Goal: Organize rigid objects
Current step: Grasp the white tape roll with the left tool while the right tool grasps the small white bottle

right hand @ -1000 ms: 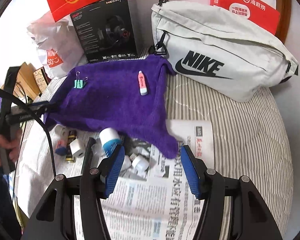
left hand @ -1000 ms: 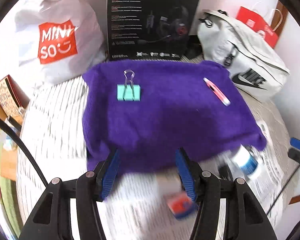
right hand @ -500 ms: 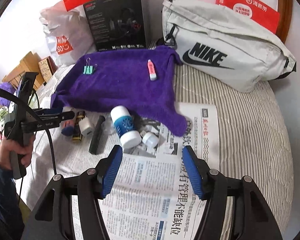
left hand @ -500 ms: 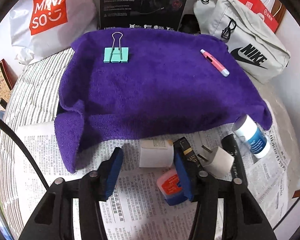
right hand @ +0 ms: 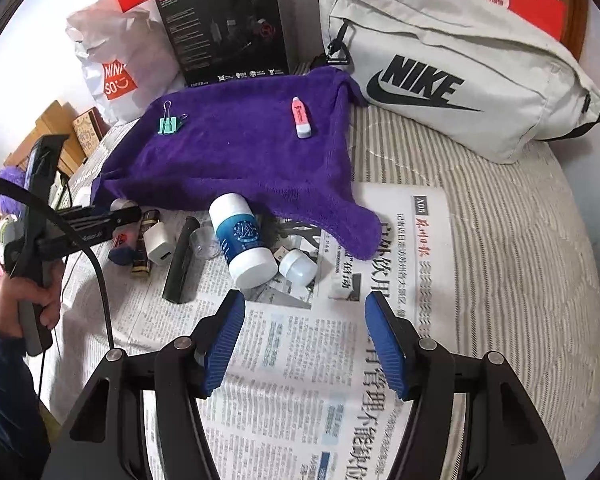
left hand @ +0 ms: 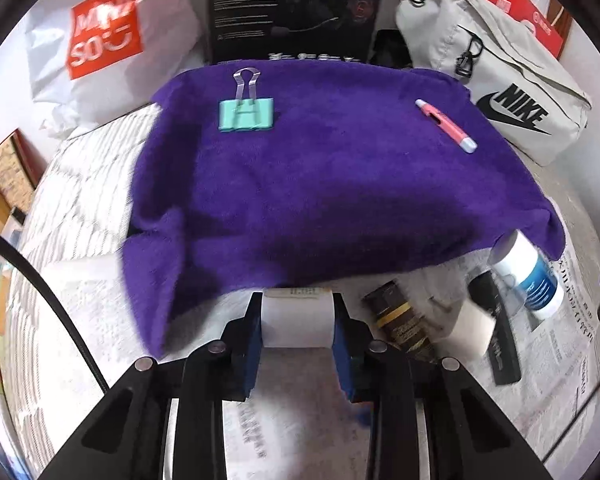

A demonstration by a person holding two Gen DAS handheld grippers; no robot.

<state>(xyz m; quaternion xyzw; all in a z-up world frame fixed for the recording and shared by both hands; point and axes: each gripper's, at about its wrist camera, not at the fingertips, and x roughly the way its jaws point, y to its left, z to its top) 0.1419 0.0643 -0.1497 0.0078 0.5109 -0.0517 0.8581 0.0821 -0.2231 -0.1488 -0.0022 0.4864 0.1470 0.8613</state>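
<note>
Left gripper (left hand: 297, 322) jaws closing on a smooth white paper roll (left hand: 296, 316), pads touching its ends. Right gripper (right hand: 304, 340) half open, empty, above printed newspaper (right hand: 300, 364).

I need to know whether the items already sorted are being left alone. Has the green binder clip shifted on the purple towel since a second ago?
No. The green binder clip sits near the same far corner of the purple towel, the same way off from the pink eraser.

Grey Nike bag (right hand: 452, 76), black headset box (right hand: 228, 20), white Miniso bag (left hand: 104, 36), striped bedding (right hand: 512, 248).
</note>
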